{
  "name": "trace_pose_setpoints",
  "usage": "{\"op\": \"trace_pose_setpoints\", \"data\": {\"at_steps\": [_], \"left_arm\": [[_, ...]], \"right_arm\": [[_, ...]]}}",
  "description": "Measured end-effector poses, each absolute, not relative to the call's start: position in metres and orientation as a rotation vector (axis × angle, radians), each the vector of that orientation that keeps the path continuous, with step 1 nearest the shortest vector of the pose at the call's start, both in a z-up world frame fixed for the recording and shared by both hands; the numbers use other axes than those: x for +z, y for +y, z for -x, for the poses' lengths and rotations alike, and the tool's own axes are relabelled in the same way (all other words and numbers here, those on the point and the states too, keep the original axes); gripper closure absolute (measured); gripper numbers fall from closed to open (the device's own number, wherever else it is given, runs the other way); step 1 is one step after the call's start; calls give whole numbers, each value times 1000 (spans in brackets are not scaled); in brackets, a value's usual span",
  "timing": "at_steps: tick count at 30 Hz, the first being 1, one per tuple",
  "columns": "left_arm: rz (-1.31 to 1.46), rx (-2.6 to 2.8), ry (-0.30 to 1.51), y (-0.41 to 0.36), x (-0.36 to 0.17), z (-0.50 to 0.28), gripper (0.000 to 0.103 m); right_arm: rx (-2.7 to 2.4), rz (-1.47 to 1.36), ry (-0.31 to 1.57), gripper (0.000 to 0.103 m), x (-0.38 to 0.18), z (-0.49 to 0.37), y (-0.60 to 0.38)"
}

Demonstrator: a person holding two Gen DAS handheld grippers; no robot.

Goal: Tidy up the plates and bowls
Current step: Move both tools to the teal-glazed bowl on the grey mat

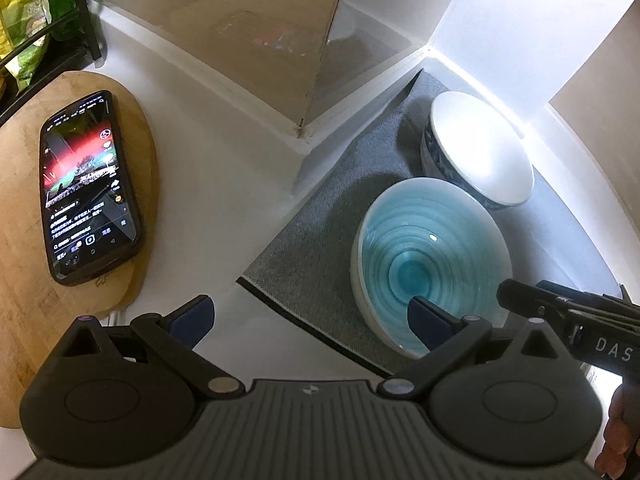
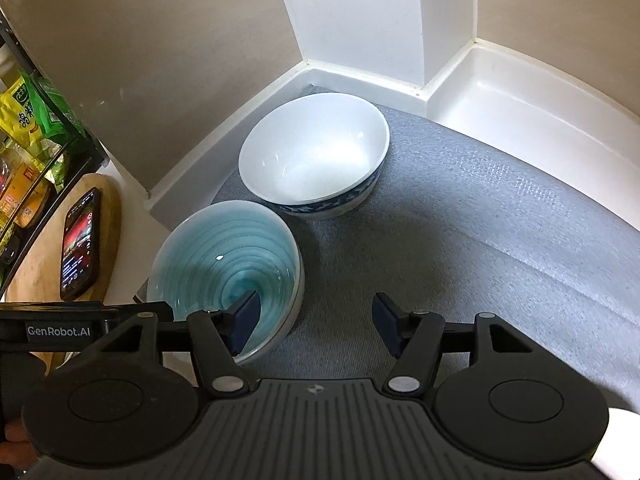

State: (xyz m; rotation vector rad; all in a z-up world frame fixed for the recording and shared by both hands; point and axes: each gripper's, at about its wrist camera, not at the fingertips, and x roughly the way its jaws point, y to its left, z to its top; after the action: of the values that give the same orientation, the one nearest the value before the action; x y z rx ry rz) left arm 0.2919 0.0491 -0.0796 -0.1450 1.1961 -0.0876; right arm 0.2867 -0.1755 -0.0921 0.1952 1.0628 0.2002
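A turquoise ringed bowl (image 1: 430,256) (image 2: 226,260) stands upright on a grey mat (image 1: 320,240) (image 2: 460,240). A white bowl with a blue patterned outside (image 1: 476,148) (image 2: 316,156) stands just behind it, near the wall corner. My left gripper (image 1: 312,318) is open and empty, its right finger over the turquoise bowl's near rim. My right gripper (image 2: 316,322) is open and empty, its left finger inside the turquoise bowl's near rim and its right finger over the mat. No plates are in view.
A lit phone (image 1: 90,184) (image 2: 80,244) lies on a wooden board (image 1: 24,220) at the left. A black rack with snack packets (image 1: 28,12) (image 2: 36,120) stands behind it. Walls and a white ledge (image 2: 520,92) close the back.
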Motion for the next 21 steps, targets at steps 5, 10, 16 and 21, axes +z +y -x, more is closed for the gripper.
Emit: {"op": "trace_pose_setpoints", "data": {"at_steps": [5, 10, 16, 21], "left_arm": [[139, -85, 1201, 46, -84, -297, 0], [134, -81, 1210, 43, -89, -302, 0], [130, -80, 1220, 42, -94, -311, 0], [123, -84, 1238, 39, -102, -319, 0]], "right_arm": [[205, -191, 1073, 38, -99, -295, -175], [212, -190, 1079, 38, -104, -300, -174], [217, -196, 1086, 38, -110, -308, -171], [224, -193, 1095, 38, -116, -316, -168]]}}
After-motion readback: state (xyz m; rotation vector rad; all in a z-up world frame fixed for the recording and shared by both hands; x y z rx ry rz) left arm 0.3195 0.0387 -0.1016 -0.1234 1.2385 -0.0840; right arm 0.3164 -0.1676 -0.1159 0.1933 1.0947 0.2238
